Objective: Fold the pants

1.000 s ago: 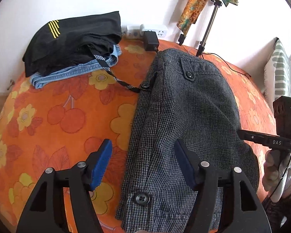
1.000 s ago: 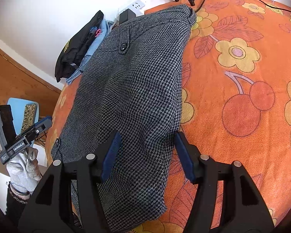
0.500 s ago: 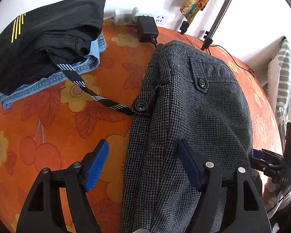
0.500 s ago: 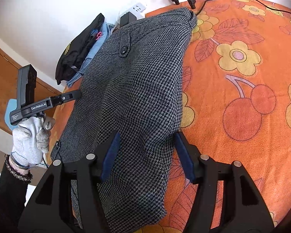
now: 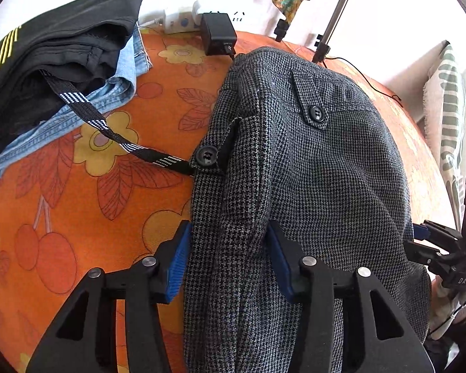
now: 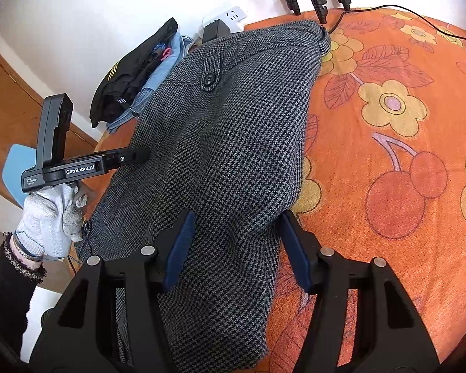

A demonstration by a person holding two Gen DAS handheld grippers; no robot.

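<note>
In left wrist view, grey pants (image 5: 295, 168) are seen centre on orange sheet (image 5: 77, 205), straddled by left gripper (image 5: 226, 261), fingers apart; in right wrist view, right gripper (image 6: 236, 248), also apart, straddles pants' 6 o'clock end.

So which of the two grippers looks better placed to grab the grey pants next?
Probably left: the left gripper straddles the grey pants' edge, fabric touching both pads. The right gripper also straddles fabric, less snugly.
</note>
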